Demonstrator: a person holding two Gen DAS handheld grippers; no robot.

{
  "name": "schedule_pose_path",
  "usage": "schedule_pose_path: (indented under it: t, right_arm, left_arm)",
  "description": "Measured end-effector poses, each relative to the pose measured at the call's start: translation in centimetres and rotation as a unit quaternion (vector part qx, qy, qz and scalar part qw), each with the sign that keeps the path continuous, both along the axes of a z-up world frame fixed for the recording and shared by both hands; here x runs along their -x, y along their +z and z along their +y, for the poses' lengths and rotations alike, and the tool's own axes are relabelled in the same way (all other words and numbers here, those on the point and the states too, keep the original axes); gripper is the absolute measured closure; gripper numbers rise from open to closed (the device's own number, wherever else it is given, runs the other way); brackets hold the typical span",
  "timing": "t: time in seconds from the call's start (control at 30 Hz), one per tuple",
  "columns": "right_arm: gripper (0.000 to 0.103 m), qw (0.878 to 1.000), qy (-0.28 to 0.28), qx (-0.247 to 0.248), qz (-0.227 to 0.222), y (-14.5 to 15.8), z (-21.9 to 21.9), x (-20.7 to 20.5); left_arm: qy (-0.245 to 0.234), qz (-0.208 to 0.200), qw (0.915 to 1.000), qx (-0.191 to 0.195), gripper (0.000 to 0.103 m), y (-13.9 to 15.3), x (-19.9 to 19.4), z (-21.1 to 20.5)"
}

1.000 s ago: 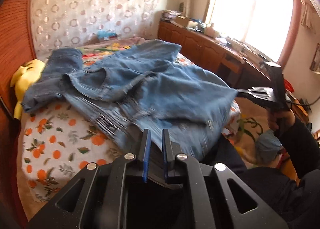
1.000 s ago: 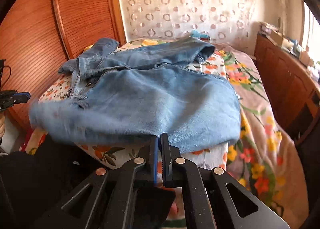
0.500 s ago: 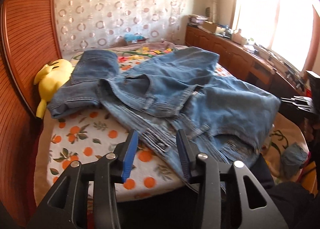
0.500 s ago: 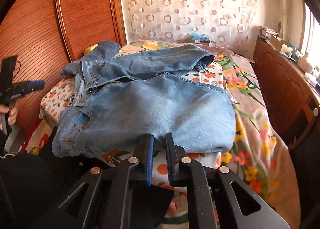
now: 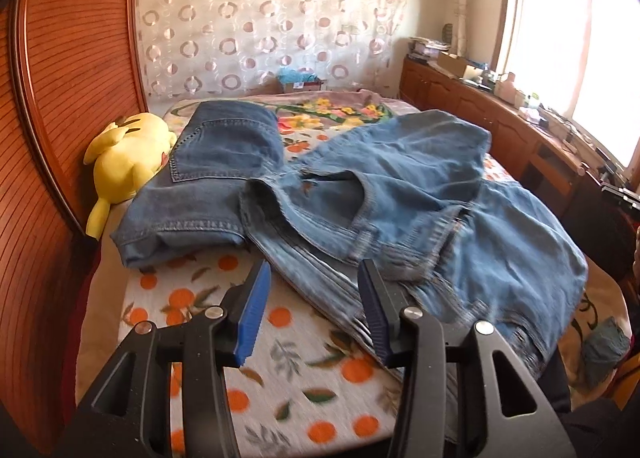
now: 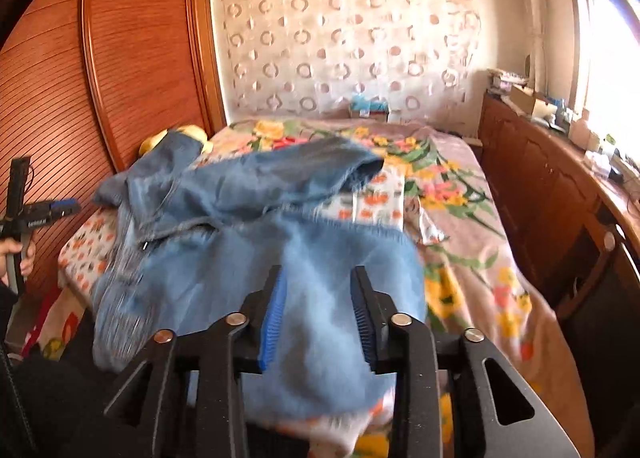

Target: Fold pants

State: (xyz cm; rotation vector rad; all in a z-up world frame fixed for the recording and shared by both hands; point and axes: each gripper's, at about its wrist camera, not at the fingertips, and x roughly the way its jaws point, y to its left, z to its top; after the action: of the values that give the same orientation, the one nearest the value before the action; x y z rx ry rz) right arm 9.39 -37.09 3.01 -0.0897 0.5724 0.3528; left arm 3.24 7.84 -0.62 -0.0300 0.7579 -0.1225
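A pair of blue jeans lies rumpled across the bed, one darker part with a pocket reaching toward the headboard. My left gripper hovers over the jeans' near edge. Its jaws are opening, and the blue pads press on nothing. In the right wrist view the pale side of the jeans spreads under my right gripper. Its jaws are opening too, with cloth lying below them but not pinched. The left gripper also shows at the far left, held by a hand.
A yellow plush toy lies against the wooden headboard on the left. The bed has a floral cover. A wooden cabinet with clutter on top runs under the window on the right. A small box sits at the far end.
Both grippers were shut at the jeans' near edge and now stand apart. The lifted cloth has dropped onto the bed. The left gripper has swung left; the right one has risen.
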Motion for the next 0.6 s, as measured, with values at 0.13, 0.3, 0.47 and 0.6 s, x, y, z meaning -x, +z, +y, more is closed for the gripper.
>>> schedule_pose_path:
  t: [0.13,0.3,0.47,0.6]
  right_arm:
    - [0.064,1.0,-0.002,0.007,-0.001,-0.7,1.2,-5.3]
    - [0.064,1.0,0.0,0.029,0.005,-2.1,3.4,-11.5]
    - [0.063,0.999,-0.005,0.01,0.036,-3.2,3.5,-17.2]
    - [0.063,0.999,-0.018,0.004,0.035,-2.9,3.4,-21.0]
  left_arm:
    - [0.019,0.007,0.9998,0.003,0.057,-1.1,-3.2,1.4]
    - [0.027,0.009,0.9996,0.003,0.057,-2.0,-6.2,2.5]
    - [0.038,0.018,0.9991,0.004,0.057,-3.0,-8.6,3.4]
    - [0.036,0.02,0.999,0.014,0.057,-3.2,-10.2,3.8]
